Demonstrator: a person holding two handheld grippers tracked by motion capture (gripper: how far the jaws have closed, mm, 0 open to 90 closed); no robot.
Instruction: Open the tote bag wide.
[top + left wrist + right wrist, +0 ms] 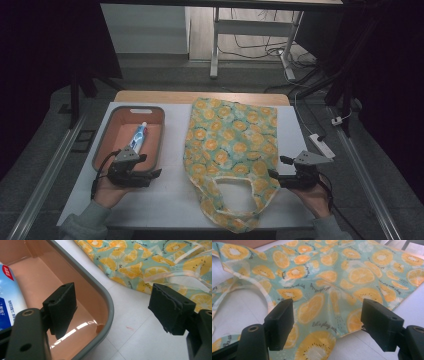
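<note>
A teal cloth bag [230,150] printed with orange slices lies flat on the white table, handles toward the person. A pink bin with a grey rim [106,137] stands to its left, holding a blue and white tube [138,138]. My left gripper [156,174] is open at the bin's near right corner; its view has one jaw over the bin [95,315] and the other over bare table, with the tube [8,300] at the left. My right gripper [272,176] is open at the bag's right edge, its jaws standing apart over the cloth [317,290].
The white table top [170,190] has bare room between bin and bag and along the front edge. A power strip [322,145] lies on the floor to the right. Desk legs and cables stand behind the table.
</note>
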